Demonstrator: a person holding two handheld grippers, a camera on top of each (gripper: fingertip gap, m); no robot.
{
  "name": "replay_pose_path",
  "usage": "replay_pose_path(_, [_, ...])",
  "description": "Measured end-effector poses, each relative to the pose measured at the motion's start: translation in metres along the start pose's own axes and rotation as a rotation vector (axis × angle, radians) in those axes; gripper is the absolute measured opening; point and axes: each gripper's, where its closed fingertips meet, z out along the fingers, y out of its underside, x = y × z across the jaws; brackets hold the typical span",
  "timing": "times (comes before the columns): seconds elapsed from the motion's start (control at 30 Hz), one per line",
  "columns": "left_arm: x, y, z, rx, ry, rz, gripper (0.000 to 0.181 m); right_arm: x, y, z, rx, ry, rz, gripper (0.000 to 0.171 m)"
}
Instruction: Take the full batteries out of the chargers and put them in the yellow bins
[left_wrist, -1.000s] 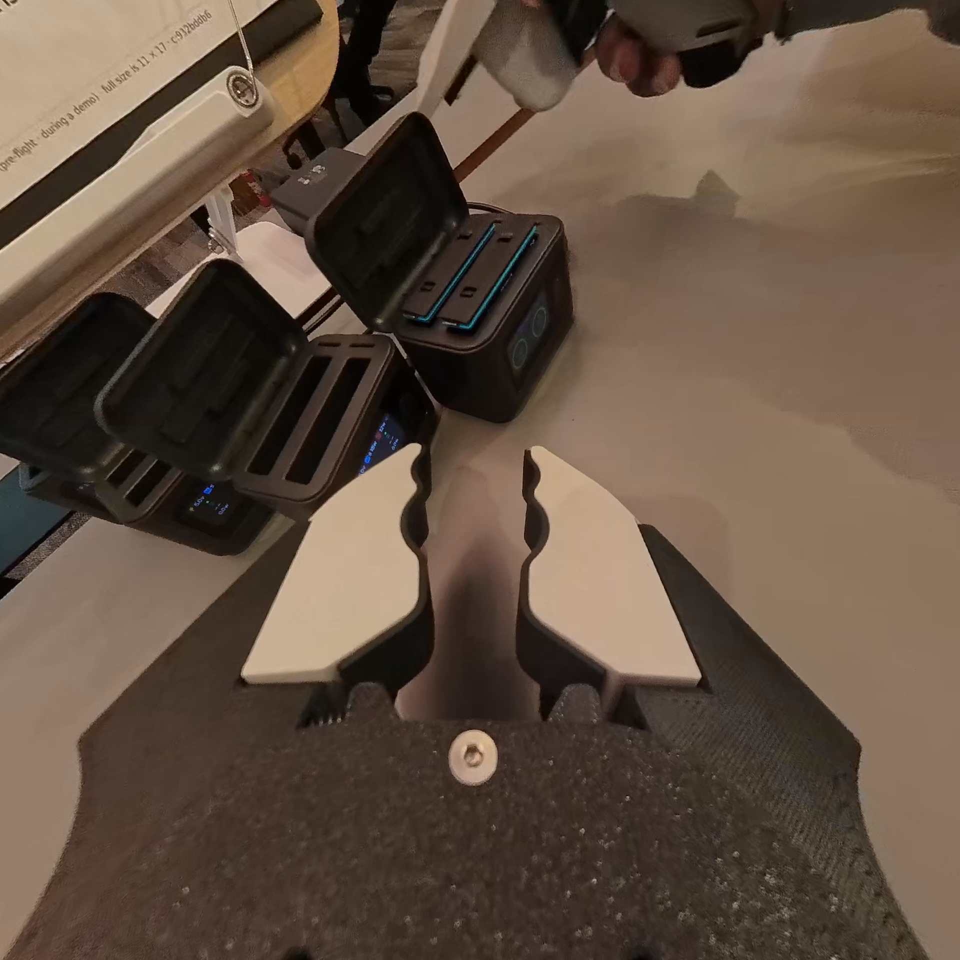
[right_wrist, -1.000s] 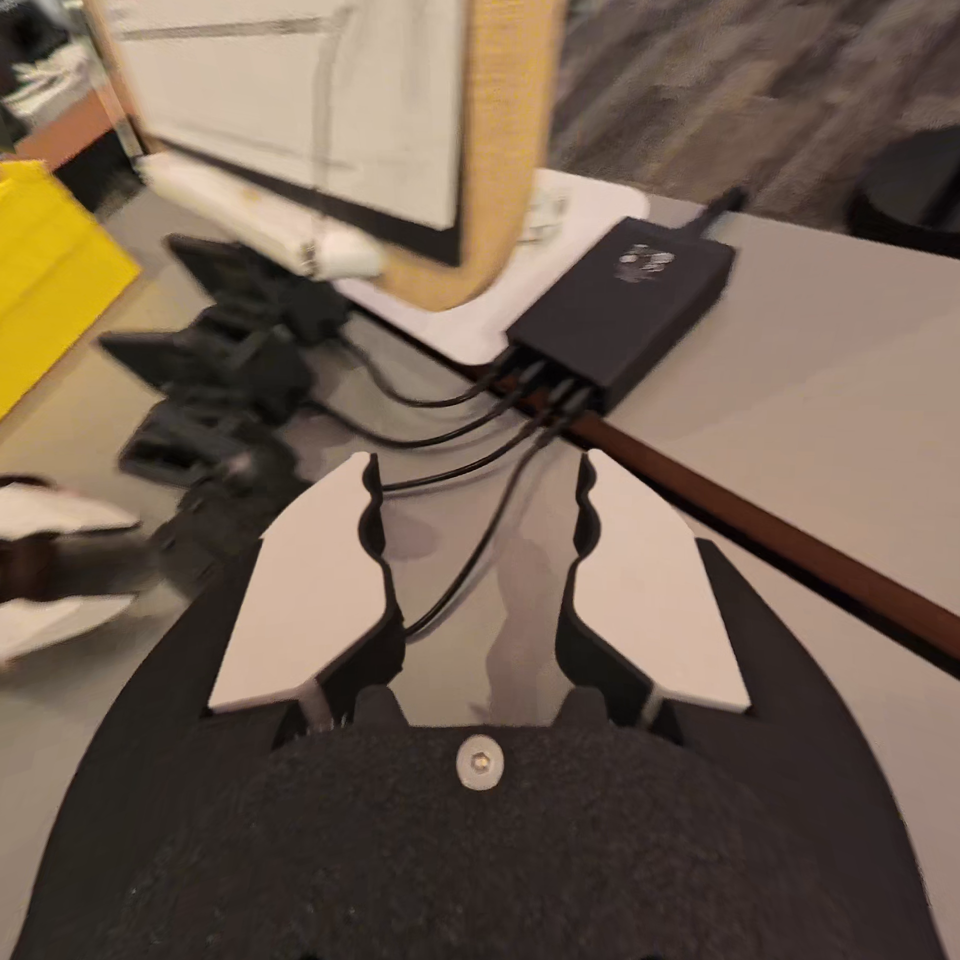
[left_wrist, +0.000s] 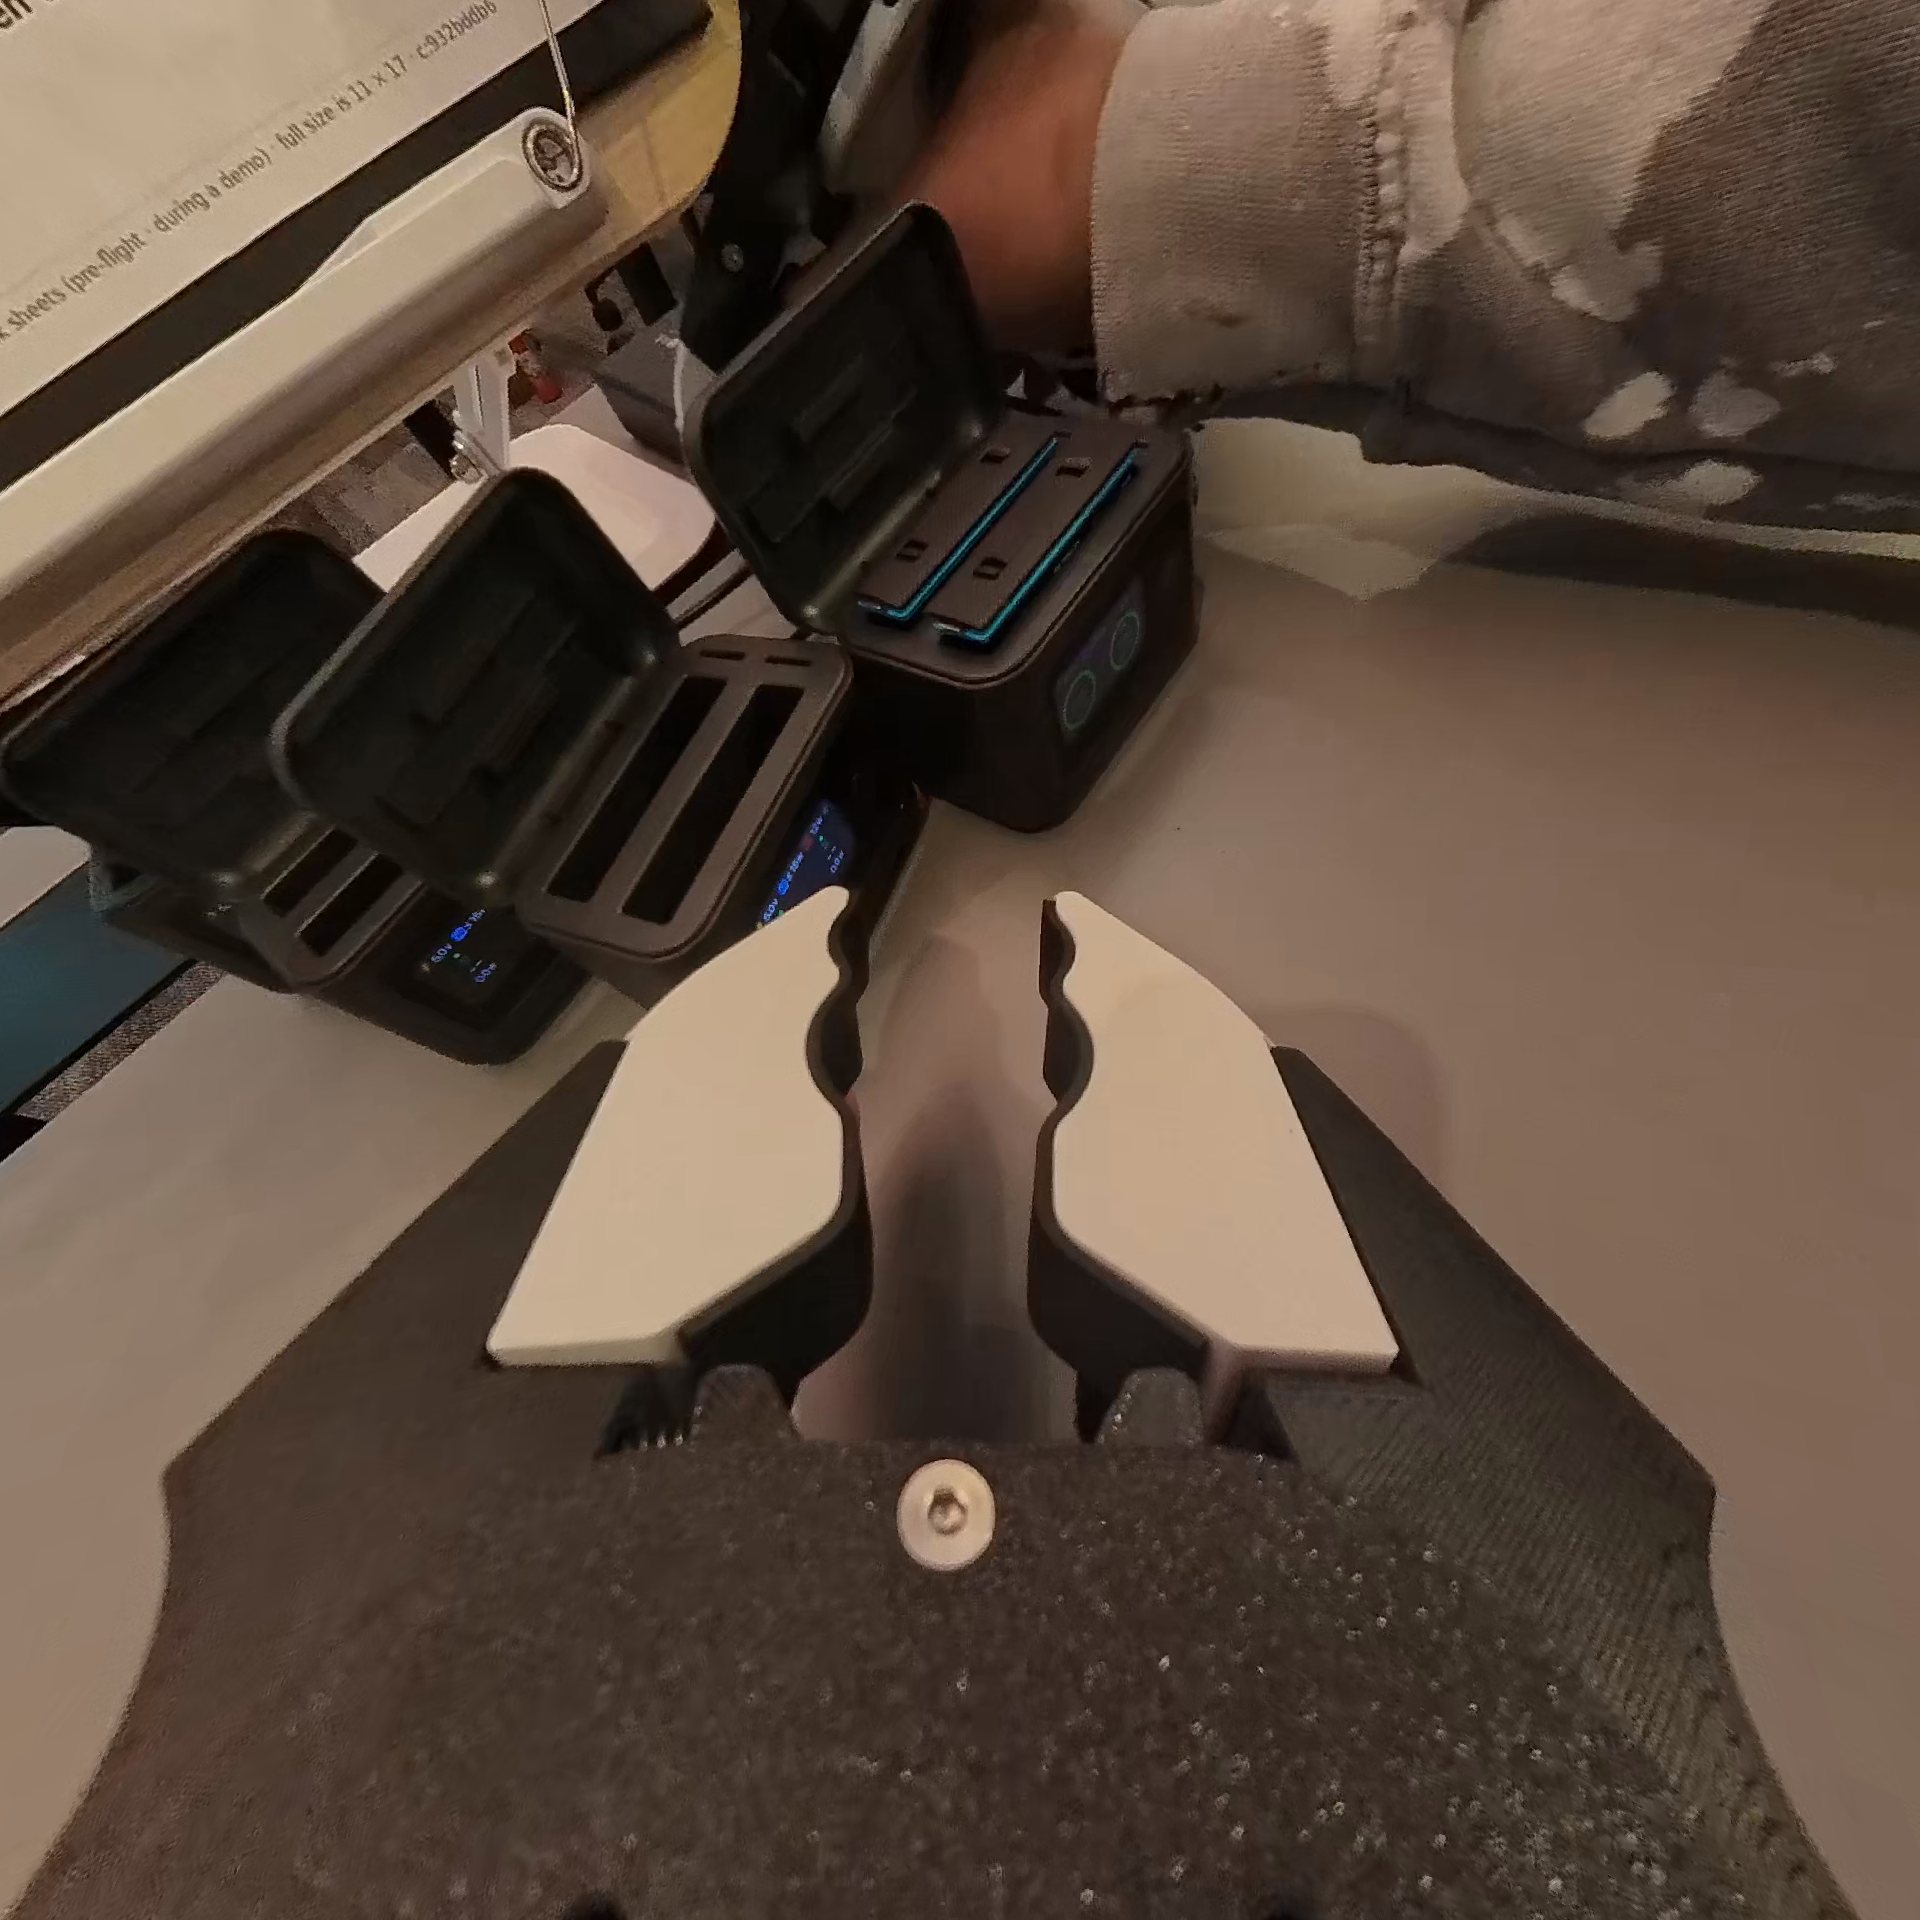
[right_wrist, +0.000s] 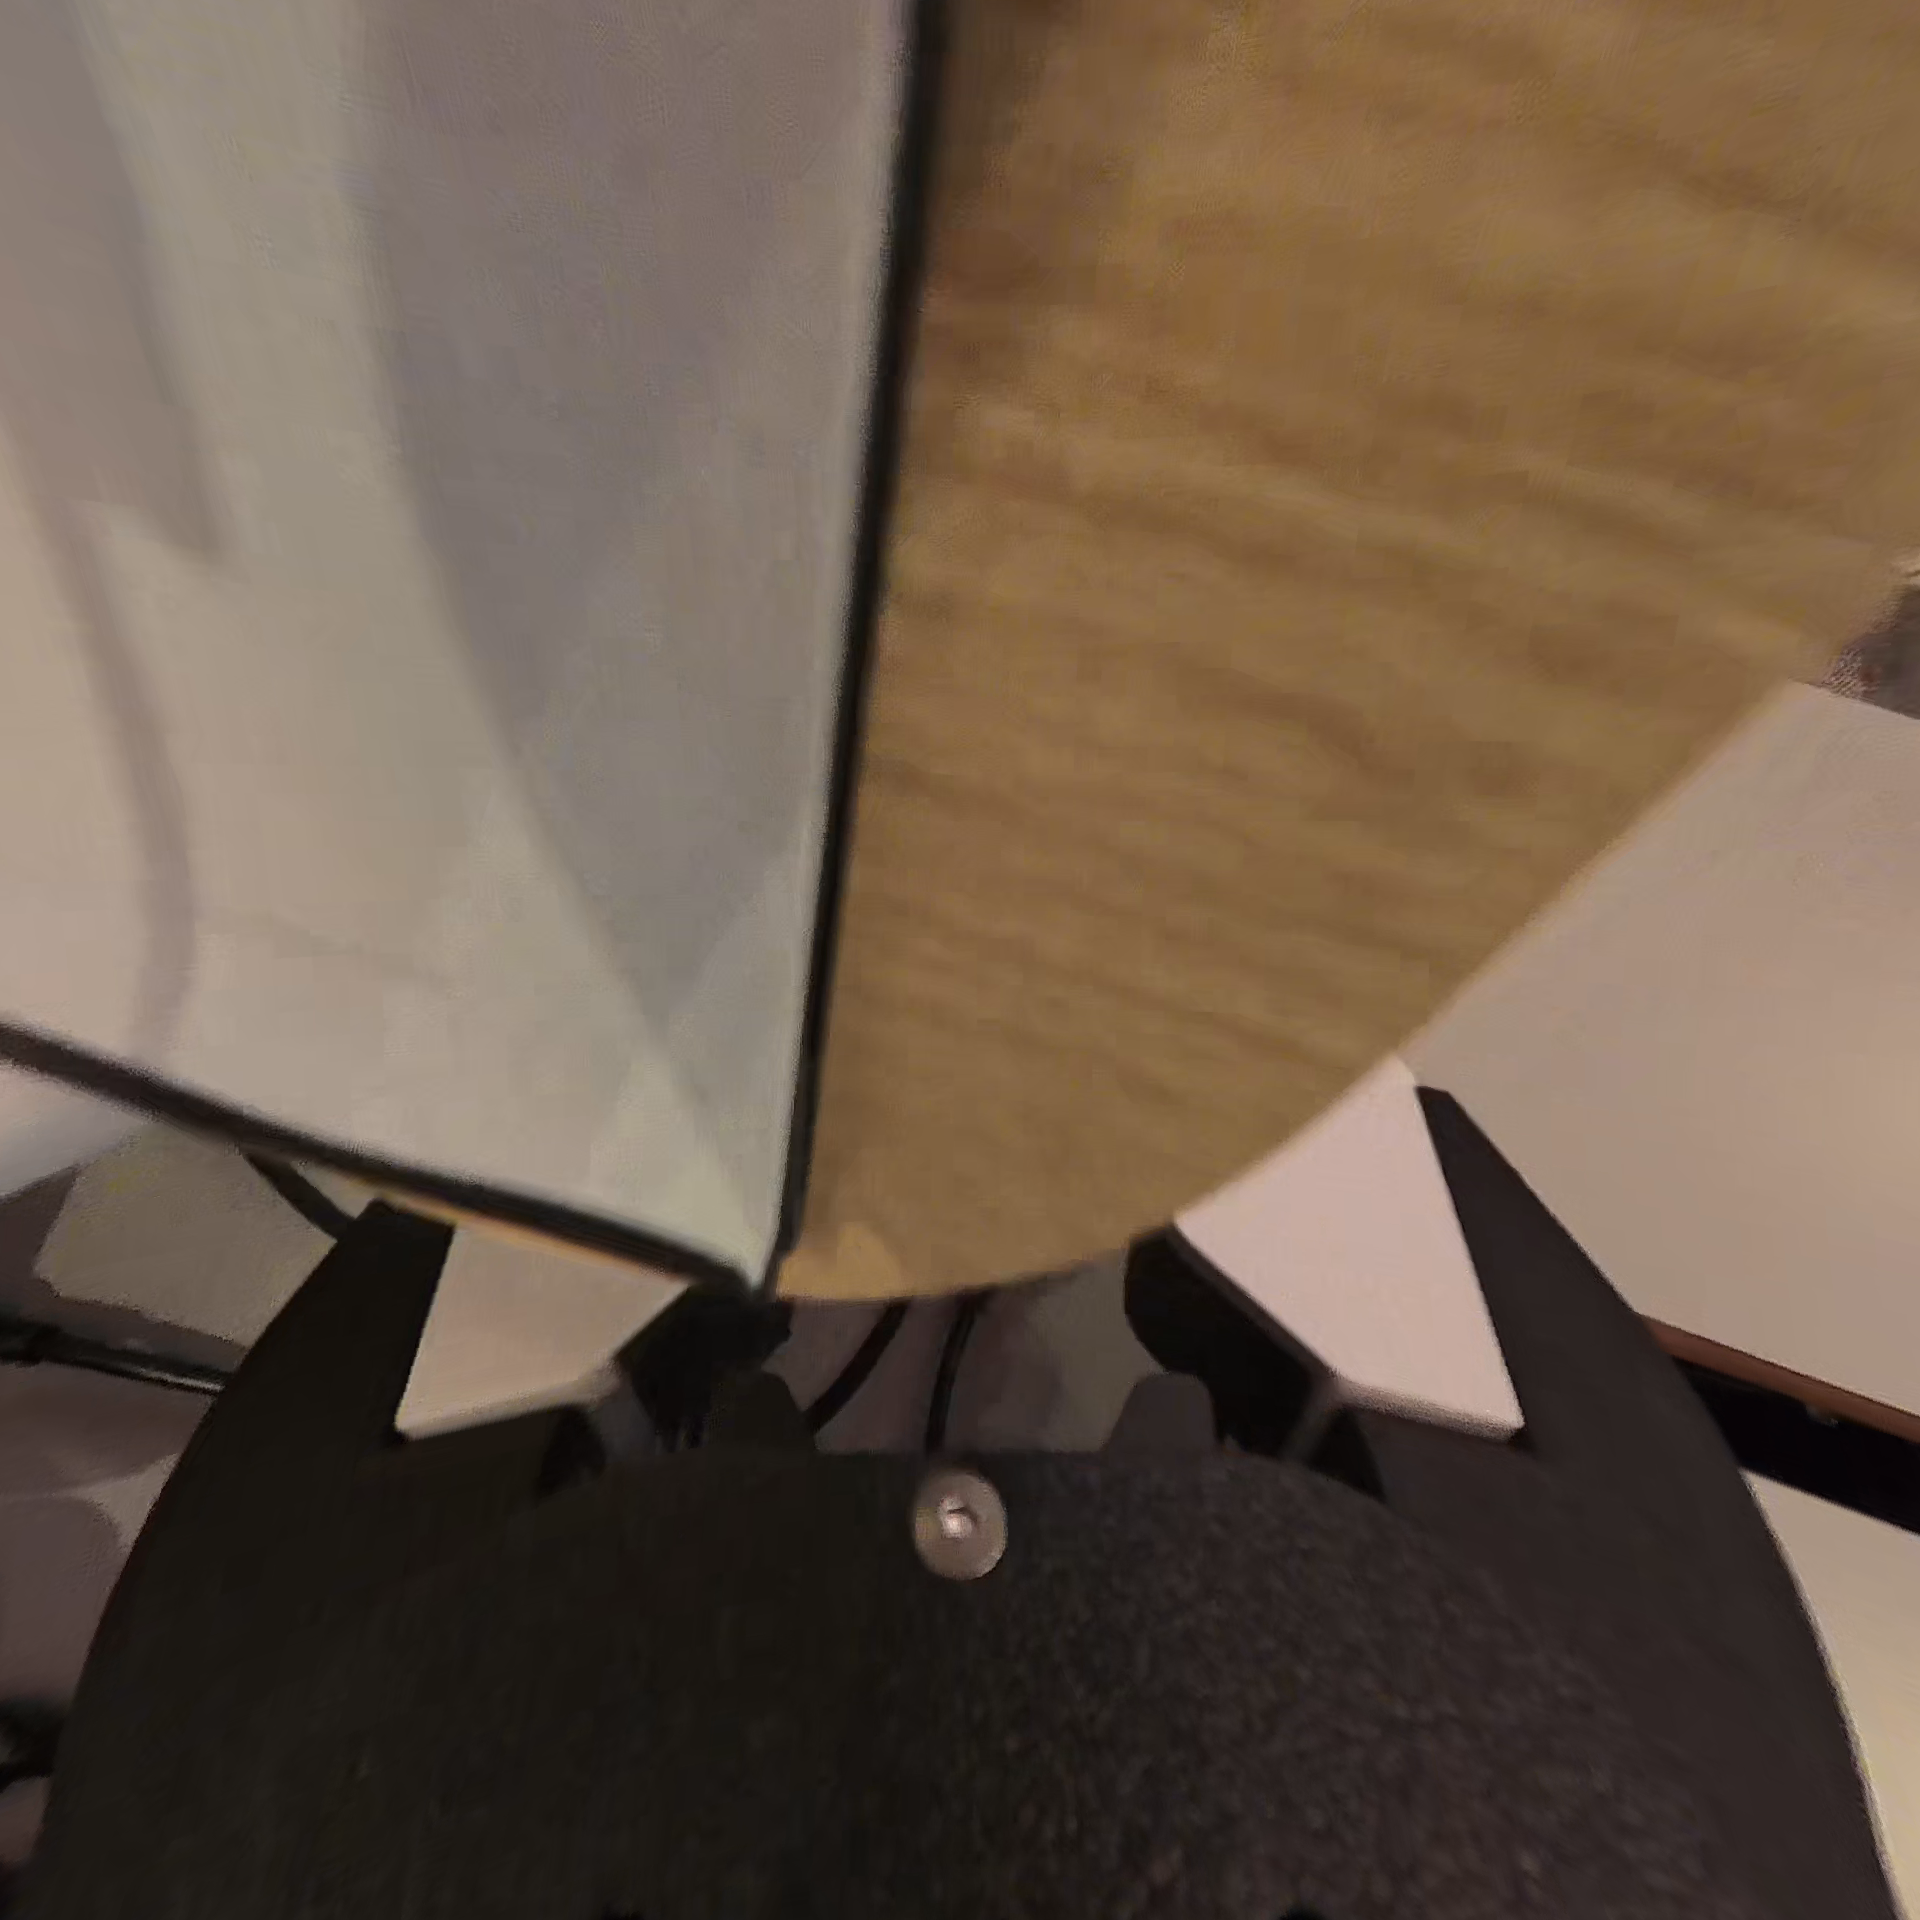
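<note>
At the tabletop's (left_wrist: 1558, 935) far left edge stand three black chargers with lids up. The farthest charger (left_wrist: 1029, 665) holds two blue-edged batteries (left_wrist: 977, 540) in its slots; the middle charger (left_wrist: 675, 810) shows bare slots, and the third (left_wrist: 343, 935) is partly cut off behind it. A tilted wooden board (left_wrist: 665, 135) bearing a printed sheet (left_wrist: 208, 156) overhangs them. A grey sleeve (left_wrist: 1507, 229) reaches across behind the farthest charger. The left gripper (left_wrist: 945, 914) hovers just beside the middle charger, fingers apart, empty. In the right wrist view the board (right_wrist: 1299, 571) and sheet (right_wrist: 436, 571) fill the frame – blurred – hiding the right gripper's (right_wrist: 935, 1299) fingertips, so I cannot tell its state. No bin is visible.
</note>
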Motion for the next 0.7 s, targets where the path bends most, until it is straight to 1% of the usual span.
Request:
replay_pose_path(0.03, [0.000,0.000,0.000,0.000,-0.001,-0.002,0.031,-0.001,0.002,-0.003,-0.004,-0.005,-0.005,0.080])
replay_pose_path(0.3, [-0.001,0.000,-0.001,0.001,-0.010,0.002,0.031,-0.008,0.019,-0.027,-0.008,-0.014,-0.025,0.076])
replay_pose_path(0.37, [-0.002,0.001,-0.002,0.003,-0.012,0.000,0.031,-0.010,0.021,-0.034,0.008,-0.017,-0.015,0.073])
replay_pose_path(0.4, [-0.002,0.001,-0.002,0.004,-0.013,-0.002,0.031,-0.016,0.018,-0.040,0.035,-0.047,-0.020,0.067])
replay_pose_path(0.43, [-0.002,0.001,-0.003,0.007,-0.014,-0.003,0.031,-0.026,0.016,-0.048,0.067,-0.098,-0.030,0.000])
replay_pose_path(0.5, [-0.002,0.000,-0.004,0.012,-0.014,-0.004,0.031,-0.027,0.024,-0.051,0.056,-0.057,-0.051,0.003])
replay_pose_path(0.53, [-0.002,0.000,-0.005,0.013,-0.015,-0.005,0.031,-0.024,0.027,-0.050,0.067,-0.034,-0.055,0.027])
replay_pose_path(0.57, [-0.003,0.000,-0.005,0.014,-0.016,-0.006,0.031,-0.021,0.029,-0.051,0.082,-0.028,-0.048,0.040])
replay_pose_path(0.7, [-0.003,0.001,-0.007,0.017,-0.017,-0.013,0.031,-0.011,0.029,-0.062,0.132,-0.034,-0.011,0.039])
